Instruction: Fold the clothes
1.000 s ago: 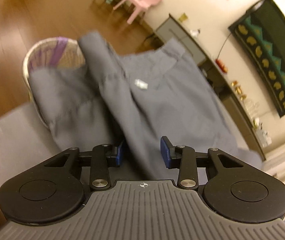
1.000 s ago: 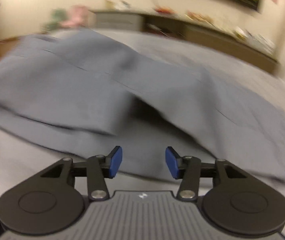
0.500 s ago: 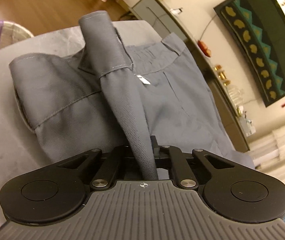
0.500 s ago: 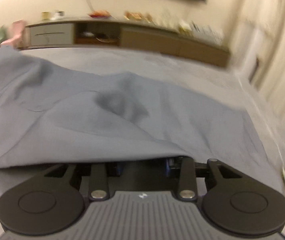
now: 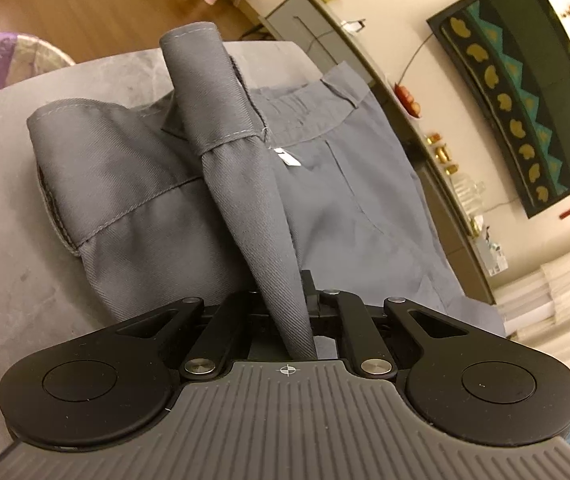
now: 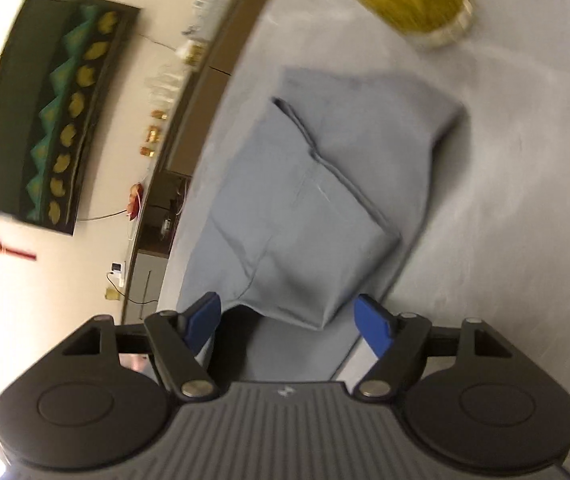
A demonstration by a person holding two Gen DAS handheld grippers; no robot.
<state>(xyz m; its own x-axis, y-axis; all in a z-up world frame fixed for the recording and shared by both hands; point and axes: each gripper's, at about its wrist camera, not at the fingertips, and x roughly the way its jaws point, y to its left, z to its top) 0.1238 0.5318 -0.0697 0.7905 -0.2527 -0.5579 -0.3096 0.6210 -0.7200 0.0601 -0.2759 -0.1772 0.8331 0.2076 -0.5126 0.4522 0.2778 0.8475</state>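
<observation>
The big grey table (image 5: 1, 184) holds the grey trousers (image 5: 349, 184), spread flat with one end doubled over. The left hand-held gripper (image 5: 293, 312) pinches a long strip of the cloth tight, likely to lift it over. The right hand-held gripper (image 6: 289, 320) hangs wide apart above the trousers, holding nothing.

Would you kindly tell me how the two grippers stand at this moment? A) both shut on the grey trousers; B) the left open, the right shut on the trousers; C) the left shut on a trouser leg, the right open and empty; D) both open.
C: the left gripper pinches a leg of the grey trousers, while the right gripper has its jaws spread with nothing between them.
</observation>
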